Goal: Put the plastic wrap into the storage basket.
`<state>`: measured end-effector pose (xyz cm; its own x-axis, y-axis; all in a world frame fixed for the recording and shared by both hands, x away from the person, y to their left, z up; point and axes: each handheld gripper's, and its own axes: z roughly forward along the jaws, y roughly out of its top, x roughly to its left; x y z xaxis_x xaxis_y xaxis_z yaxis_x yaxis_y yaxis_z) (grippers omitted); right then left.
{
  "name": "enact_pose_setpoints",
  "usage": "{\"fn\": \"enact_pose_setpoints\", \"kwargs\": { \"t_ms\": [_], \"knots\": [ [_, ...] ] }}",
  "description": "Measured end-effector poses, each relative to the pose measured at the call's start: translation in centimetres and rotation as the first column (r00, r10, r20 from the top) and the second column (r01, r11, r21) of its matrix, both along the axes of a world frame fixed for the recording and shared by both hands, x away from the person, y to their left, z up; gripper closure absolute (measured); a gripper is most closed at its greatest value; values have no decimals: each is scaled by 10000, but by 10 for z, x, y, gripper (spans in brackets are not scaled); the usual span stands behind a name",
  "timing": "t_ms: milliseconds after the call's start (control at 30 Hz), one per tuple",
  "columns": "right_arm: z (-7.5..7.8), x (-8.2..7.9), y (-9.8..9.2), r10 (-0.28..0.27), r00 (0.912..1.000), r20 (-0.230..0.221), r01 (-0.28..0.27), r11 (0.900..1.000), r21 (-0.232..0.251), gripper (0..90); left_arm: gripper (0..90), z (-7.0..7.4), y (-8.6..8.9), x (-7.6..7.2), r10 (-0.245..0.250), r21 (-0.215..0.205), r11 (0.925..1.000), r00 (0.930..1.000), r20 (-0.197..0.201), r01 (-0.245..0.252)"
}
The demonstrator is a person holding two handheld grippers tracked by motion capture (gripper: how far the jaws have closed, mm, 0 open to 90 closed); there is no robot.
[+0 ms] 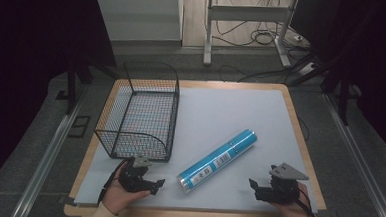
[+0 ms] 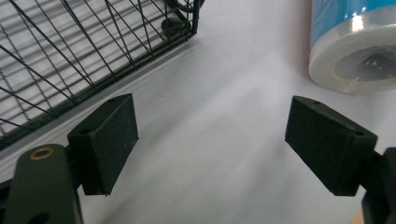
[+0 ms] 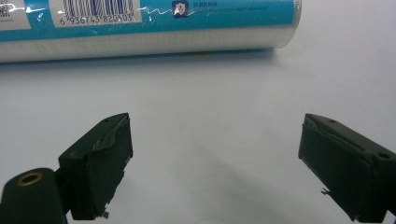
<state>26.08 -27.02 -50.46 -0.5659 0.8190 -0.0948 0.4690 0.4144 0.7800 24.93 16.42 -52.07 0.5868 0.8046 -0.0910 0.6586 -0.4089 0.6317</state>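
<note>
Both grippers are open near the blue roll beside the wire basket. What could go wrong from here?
The blue roll lies on its round side on the table, so a one-sided nudge from the left gripper or right gripper might roll it away. It also looks long beside the wire basket, so it could catch on the rim going in.

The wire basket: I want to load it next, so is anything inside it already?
Through the mesh of the wire basket, the high view shows just pale mat on its floor. The blue roll lies outside, to its right. Nothing looks hidden.
</note>
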Motion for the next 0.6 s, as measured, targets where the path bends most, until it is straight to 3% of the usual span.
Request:
{"fn": "enact_pose_setpoints", "kwargs": {
  "t_ms": [167, 267, 433, 600],
  "knots": [
    [0, 1, 1, 84, 10000, -2, -84, 10000, 44, 101, 168, 9, 0, -2, 108, -291, 9995, 9999, -73, -110],
    [1, 0, 0, 163, 9998, 83, -162, 9998, -67, 101, 165, 22, -1, -4, -20, -316, 9995, 10000, 10, 21],
    [1, 0, -5, 76, 9999, 71, -77, 9999, 92, 103, 166, 40, -3, -6, 11, -701, 9975, 9998, 177, 2],
    [0, 1, -5, 27, 10000, 58, -27, 10000, 60, 104, 168, 46, -7, -5, -76, -694, 9975, 9998, 178, 89]
  ]
}}
